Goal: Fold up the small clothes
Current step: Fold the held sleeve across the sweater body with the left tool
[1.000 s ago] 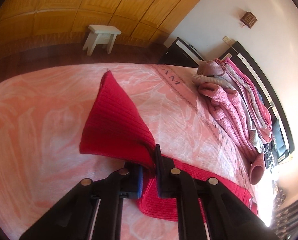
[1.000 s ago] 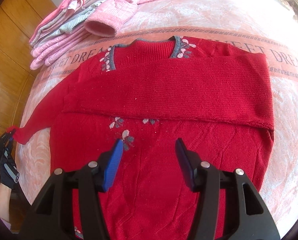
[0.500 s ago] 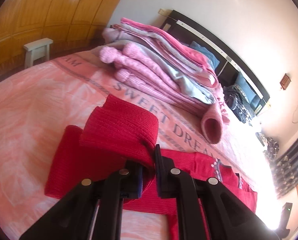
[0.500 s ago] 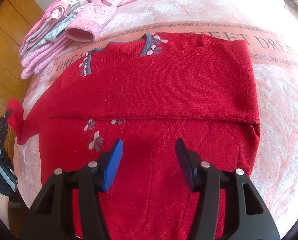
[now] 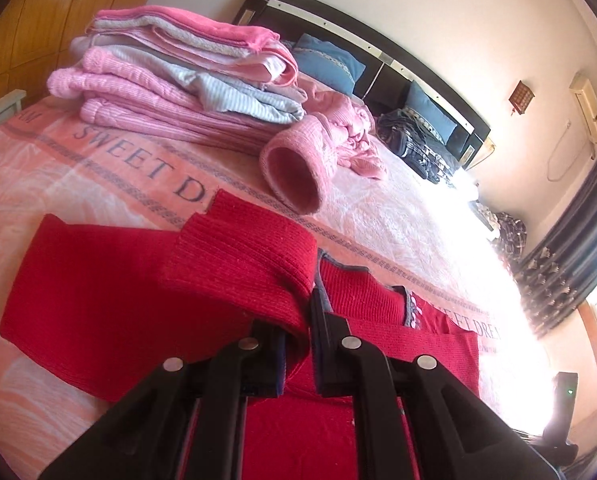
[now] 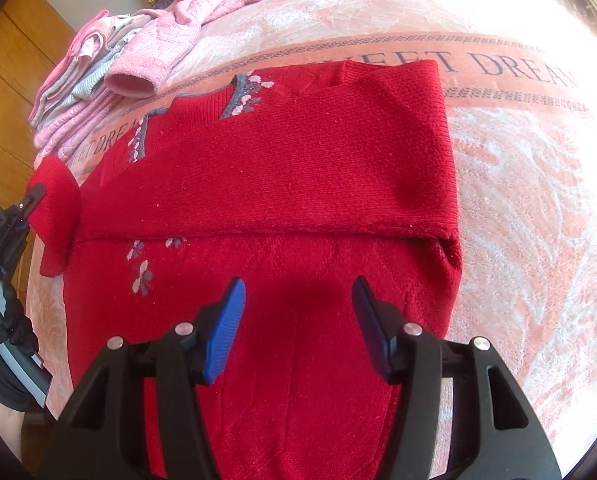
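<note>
A red knitted sweater (image 6: 282,184) with a grey collar and small flowers lies flat on the bed, one sleeve folded across its chest. The other sleeve's cuff (image 5: 238,272) is pinched in my left gripper (image 5: 304,328), which is shut on it and holds it lifted over the sweater's left shoulder; the sleeve doubles back below it. From the right wrist view that gripper (image 6: 26,204) shows at the left edge, held by a gloved hand (image 6: 2,340). My right gripper (image 6: 298,320) hovers open over the sweater's lower body, nothing between its fingers.
A stack of folded pink and grey clothes (image 5: 178,88) sits at the far left of the bed, with a loose pink sweater (image 5: 322,148) beside it. The pink bedspread (image 6: 518,200) is printed with "SWEET DREAM". Dark clothes (image 5: 414,140) lie near the headboard.
My left gripper has carried the red cuff inward, from out beside the sweater to over its left shoulder, swinging its view toward the headboard. The right gripper stayed open and moved closer to the sweater.
</note>
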